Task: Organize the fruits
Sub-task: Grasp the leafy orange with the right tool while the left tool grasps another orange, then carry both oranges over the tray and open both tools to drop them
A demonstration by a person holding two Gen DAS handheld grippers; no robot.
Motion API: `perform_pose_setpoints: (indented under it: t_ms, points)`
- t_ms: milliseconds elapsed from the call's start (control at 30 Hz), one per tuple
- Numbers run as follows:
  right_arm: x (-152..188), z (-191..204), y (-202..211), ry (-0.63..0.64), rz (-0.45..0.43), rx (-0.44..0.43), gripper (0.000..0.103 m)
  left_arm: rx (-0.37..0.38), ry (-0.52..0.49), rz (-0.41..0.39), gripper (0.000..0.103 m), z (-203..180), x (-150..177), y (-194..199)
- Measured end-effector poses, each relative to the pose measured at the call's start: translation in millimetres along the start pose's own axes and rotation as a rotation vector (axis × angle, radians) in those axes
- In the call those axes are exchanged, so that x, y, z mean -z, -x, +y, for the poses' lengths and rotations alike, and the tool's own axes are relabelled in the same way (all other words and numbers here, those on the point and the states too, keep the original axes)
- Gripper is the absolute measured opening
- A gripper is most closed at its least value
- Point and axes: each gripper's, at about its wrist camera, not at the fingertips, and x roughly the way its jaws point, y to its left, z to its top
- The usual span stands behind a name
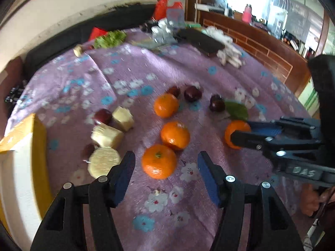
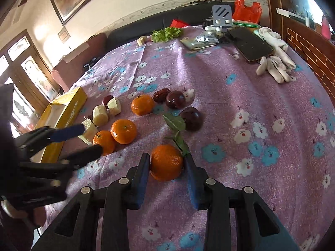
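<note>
Several mandarins lie on the purple flowered cloth [image 1: 167, 67]. My left gripper [image 1: 166, 168] is open, its jaws on either side of the nearest mandarin [image 1: 158, 161] without touching it. My right gripper [image 2: 167, 163] is shut on a leafy mandarin [image 2: 166, 162], which also shows in the left wrist view [image 1: 234, 132]. Two more mandarins [image 1: 175, 135] [image 1: 166, 105] lie in a row behind. Dark red plums [image 1: 193, 93] [image 2: 191, 118] and a red date [image 2: 160, 94] sit beyond them. Pale sugarcane chunks [image 1: 106, 136] lie left of the mandarins.
A yellow box [image 1: 23, 146] stands at the left table edge. At the far side lie a black phone [image 2: 250, 44], white gloves [image 2: 276, 67], lettuce [image 2: 166, 33], a phone stand [image 2: 222, 18] and red bags [image 2: 247, 9]. A wooden cabinet [image 1: 261, 48] runs along the right.
</note>
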Motion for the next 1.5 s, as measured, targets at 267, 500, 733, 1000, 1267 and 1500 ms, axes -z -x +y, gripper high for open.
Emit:
perform_pose_setpoints:
  t_ms: [267, 500, 733, 1000, 1267, 1500]
  points:
    - [1.8, 0.2, 1.1, 0.004, -0.012, -0.004, 0.036, -0.033, 0.014, 0.022, 0.036, -1.6, 5.5, -12.0]
    - [7.4, 9.2, 21.1, 0.017, -0.032, -0.015, 0.033, 0.023, 0.129, -0.081, 0.036, 4.7, 15.2, 36.7]
    - [13.0, 48.4, 73.3, 0.073, -0.086, -0.074, 0.033, 0.076, 0.252, -0.248, 0.036, 32.8, 37.4, 137.7]
    - [-22.7, 157.7, 164.4, 0.222, -0.189, -0.348, 0.034, -0.063, 0.295, -0.453, 0.037, 101.4, 73.4, 303.6]
    - [-109.2, 277.0, 207.1, 0.295, -0.269, -0.576, 0.034, -0.491, 0.275, -0.564, 0.037, 172.2, 59.6, 432.8]
    - [-97.2, 317.4, 85.3, 0.312, -0.075, -0.486, 0.034, -0.419, 0.348, -0.45, 0.037, 210.0, 70.8, 372.4]
